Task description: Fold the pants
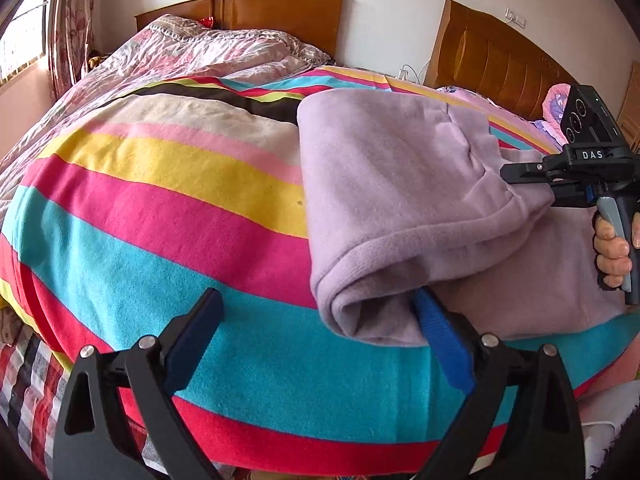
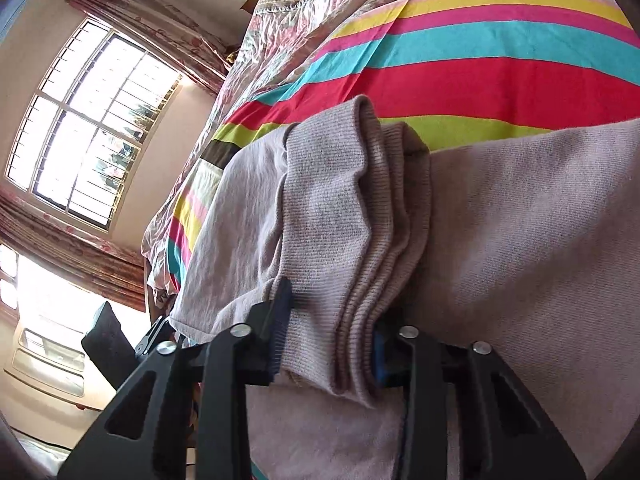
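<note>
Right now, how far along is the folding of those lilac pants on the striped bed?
Partly done: the lilac pants already lie doubled over on the striped blanket. In hand: the right hand-held gripper is clamped on the bunched ribbed cuffs, while the left hand-held gripper stands open at the near fold. Left: probably another fold and smoothing.

Two close wrist views, shared pants (image 1: 400, 184).
</note>
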